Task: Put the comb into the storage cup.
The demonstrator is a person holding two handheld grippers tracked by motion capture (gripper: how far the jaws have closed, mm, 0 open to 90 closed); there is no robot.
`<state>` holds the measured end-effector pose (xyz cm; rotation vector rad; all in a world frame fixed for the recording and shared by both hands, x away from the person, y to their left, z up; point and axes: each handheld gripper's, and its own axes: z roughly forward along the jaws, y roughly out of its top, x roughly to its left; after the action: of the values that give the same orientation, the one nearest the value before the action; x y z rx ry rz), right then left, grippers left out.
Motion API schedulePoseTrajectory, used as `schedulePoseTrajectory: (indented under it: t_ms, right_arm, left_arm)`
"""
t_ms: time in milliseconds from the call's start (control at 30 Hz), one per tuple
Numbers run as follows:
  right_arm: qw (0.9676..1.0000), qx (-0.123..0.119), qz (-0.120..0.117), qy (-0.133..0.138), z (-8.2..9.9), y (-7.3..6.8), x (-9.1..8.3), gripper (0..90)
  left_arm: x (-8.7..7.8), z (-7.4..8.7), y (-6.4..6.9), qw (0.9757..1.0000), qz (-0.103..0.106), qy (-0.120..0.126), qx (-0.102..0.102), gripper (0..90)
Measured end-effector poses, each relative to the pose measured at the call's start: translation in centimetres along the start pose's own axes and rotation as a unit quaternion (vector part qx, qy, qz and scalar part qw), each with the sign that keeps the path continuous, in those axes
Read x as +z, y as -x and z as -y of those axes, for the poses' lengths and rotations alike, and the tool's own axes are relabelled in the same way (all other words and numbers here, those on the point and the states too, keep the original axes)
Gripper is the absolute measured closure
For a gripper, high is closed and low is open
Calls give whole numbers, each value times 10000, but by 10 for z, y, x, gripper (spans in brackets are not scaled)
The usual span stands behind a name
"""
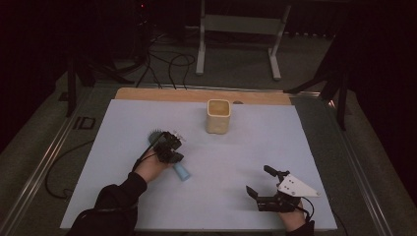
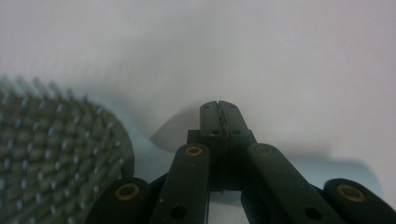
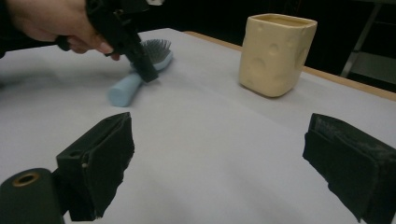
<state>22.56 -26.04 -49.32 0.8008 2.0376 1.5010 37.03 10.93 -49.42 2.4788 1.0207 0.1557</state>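
Cream cup point(image 1: 218, 116) beyond blue hairbrush point(image 1: 181, 170), left gripper point(image 1: 173, 150) over brush

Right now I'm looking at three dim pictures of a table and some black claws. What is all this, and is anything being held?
No robot here: a person holds a two-jaw tool in each hand. The high view looks down on the table. The other two pictures come from small cameras riding on the tools, looking along their black jaws.

On the pale sheet lie a light blue hairbrush and a cream cup standing upright farther back.

The left gripper has its jaws closed together. Its tip is down at the brush, about where handle meets head, but nothing sits between the jaws, so it holds nothing.

The right gripper sits near the table's front edge with jaws wide open and nothing between them.
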Motion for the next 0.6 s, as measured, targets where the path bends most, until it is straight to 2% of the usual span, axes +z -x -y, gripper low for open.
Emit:
schedulePoseTrajectory:
  t_ms: [200, 233, 267, 367, 533, 600]
  right_arm:
    - [10000, 7, -12, 13, -1, -2, 0, 84]
    - [10000, -3, -21, 16, -1, -2, 1, 83]
    - [10000, -7, -16, 17, -1, -2, 1, 83]
    - [10000, -20, -14, 21, -1, -2, 1, 83]
    - [10000, -17, -28, 19, -2, -2, 2, 83]
    - [10000, -19, -14, 17, -2, -2, 2, 83]
  left_arm:
    - [-17, 30, -4, 10000, -33, -21, -60, 900]
    - [-17, 30, -4, 10000, -33, -21, -60, 900]
    - [-22, 39, -6, 9999, -68, -12, -112, 900]
    - [-26, 47, -9, 9998, -87, -15, -184, 900]
    - [-36, 63, -15, 9993, -277, -53, -239, 900]
    - [-42, 71, -22, 9989, -364, -57, -297, 900]
